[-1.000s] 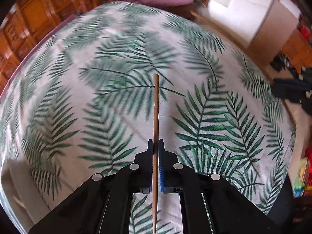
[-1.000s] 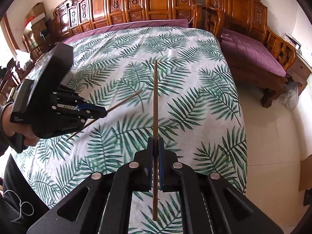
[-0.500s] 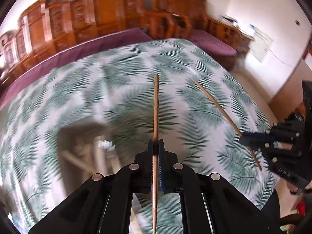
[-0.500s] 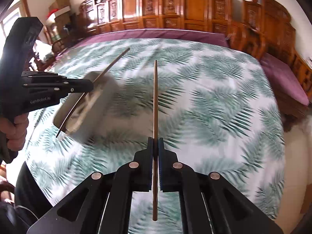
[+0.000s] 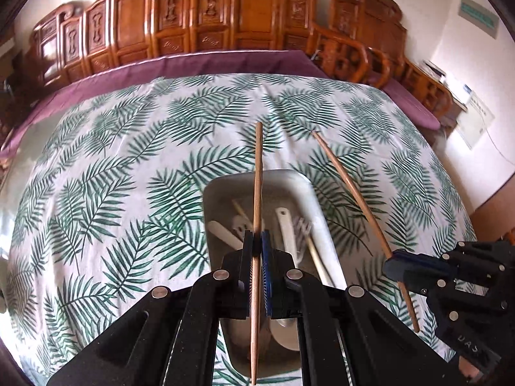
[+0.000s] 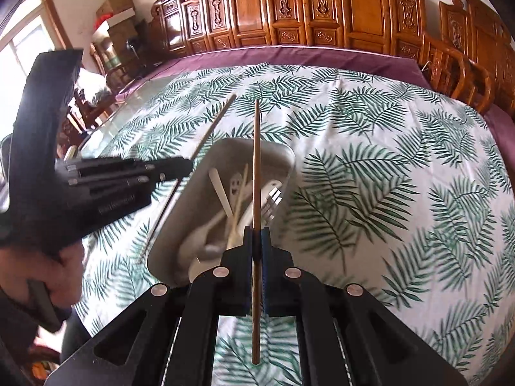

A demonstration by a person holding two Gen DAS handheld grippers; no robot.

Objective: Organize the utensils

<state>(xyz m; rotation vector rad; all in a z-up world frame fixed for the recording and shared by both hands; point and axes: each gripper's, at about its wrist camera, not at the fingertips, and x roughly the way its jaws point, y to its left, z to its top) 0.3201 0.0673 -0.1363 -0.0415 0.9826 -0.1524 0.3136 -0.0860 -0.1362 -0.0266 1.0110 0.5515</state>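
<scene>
My left gripper [image 5: 256, 241] is shut on a wooden chopstick [image 5: 257, 177] that points away along the fingers. It hangs above a grey tray [image 5: 222, 199] holding white spoons [image 5: 286, 228], a fork [image 5: 302, 225] and a pale stick. At the right, my right gripper [image 5: 391, 263] is shut on a second chopstick [image 5: 347, 180], slanting beside the tray's right rim. In the right wrist view, the right gripper [image 6: 256, 234] holds its chopstick [image 6: 256, 148] over the tray [image 6: 180, 215]. The left gripper [image 6: 188, 164] holds its chopstick [image 6: 215, 125] over the tray's left edge.
A cloth with green fern leaves [image 5: 128, 193] covers the table. Carved wooden benches [image 5: 209, 22] with purple cushions [image 5: 193, 64] line the far side and the right. A person's hand [image 6: 64, 273] grips the left tool's handle. The table edge drops off at the right [image 5: 450, 177].
Both grippers have swung across the table, each still holding its chopstick, and now hang over the grey tray, which has come into view under them. The left gripper has rolled.
</scene>
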